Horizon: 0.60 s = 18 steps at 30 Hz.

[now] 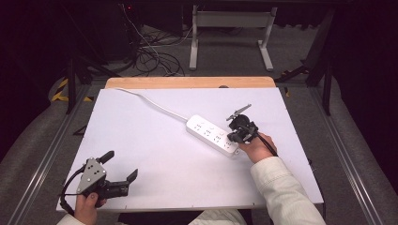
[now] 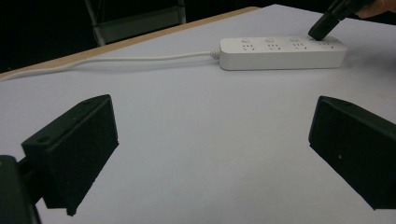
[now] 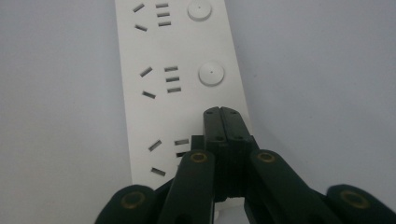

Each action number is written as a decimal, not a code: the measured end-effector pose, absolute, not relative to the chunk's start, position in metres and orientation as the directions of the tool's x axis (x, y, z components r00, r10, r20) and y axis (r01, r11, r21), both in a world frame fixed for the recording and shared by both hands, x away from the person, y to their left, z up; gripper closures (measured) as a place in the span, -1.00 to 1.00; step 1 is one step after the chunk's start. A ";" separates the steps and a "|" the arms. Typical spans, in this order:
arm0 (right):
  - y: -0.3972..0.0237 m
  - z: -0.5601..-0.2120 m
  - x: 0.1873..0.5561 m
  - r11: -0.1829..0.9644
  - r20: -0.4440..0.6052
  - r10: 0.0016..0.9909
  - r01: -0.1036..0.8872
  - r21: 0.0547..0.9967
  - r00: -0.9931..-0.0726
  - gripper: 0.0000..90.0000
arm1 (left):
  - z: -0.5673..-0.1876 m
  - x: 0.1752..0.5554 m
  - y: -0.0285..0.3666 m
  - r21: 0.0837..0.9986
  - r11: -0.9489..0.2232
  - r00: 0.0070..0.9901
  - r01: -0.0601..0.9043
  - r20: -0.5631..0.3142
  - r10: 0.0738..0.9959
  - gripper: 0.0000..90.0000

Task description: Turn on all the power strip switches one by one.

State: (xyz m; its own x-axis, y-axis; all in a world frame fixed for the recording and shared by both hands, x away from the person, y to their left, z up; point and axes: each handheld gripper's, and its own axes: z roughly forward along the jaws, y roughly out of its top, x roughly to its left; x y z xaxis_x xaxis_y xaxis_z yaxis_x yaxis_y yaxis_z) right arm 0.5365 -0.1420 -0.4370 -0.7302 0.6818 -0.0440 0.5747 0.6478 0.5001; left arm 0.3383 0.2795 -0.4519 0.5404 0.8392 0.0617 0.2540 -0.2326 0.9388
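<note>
We have the right gripper (image 3: 222,112), jaws pinched together, tip down on the power strip (image 1: 213,134) at its near end, toward the worktop's right edge. The strip's length runs straight ahead of those jaws (our right gripper view reveals the round switches (image 3: 211,73) beyond). Left gripper (image 1: 123,169) idles wide open.

I see the power strip (image 1: 213,134) lying on the worktop (image 1: 155,154), right of its middle and slanted, its far end toward the back edge and its near end toward the right edge. Its cord (image 1: 150,104) runs from that far end across to the back left corner. My right gripper (image 1: 233,137) sits on the strip's near end, fingers (image 3: 225,126) together on its top face. My left gripper (image 1: 122,168) rests by the front left corner, well apart from the strip.
</note>
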 end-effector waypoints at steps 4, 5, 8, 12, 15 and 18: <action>-0.143 -0.438 0.536 0.639 -0.040 0.687 0.577 0.509 -0.725 1.00 | -0.452 0.338 0.280 0.940 -0.232 0.540 0.251 0.063 0.840 -0.96; -0.144 -0.439 0.536 0.637 -0.038 0.687 0.577 0.511 -0.725 1.00 | -0.452 0.338 0.280 0.940 -0.231 0.539 0.251 0.062 0.840 -0.96; -0.145 -0.438 0.535 0.634 -0.033 0.685 0.573 0.519 -0.728 1.00 | -0.452 0.338 0.280 0.940 -0.231 0.539 0.252 0.062 0.840 -0.96; -0.145 -0.433 0.534 0.625 -0.019 0.680 0.567 0.537 -0.733 1.00 | -0.452 0.339 0.280 0.940 -0.229 0.539 0.255 0.058 0.840 -0.96; -0.147 -0.422 0.529 0.585 -0.004 0.675 0.532 0.613 -0.737 1.00 | -0.452 0.340 0.280 0.938 -0.234 0.538 0.256 0.063 0.840 -0.96; -0.146 -0.415 0.526 0.579 -0.021 0.673 0.509 0.637 -0.739 1.00 | -0.452 0.339 0.279 0.938 -0.234 0.539 0.256 0.063 0.840 -0.96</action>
State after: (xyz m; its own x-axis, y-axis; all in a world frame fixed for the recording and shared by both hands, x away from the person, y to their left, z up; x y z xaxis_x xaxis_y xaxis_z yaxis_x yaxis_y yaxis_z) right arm 0.5261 -0.1460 -0.4150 -0.7392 0.6731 -0.0211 0.5090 0.5789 0.6370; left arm 0.3394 0.2791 -0.4520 0.5388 0.8401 0.0627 0.2561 -0.2342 0.9379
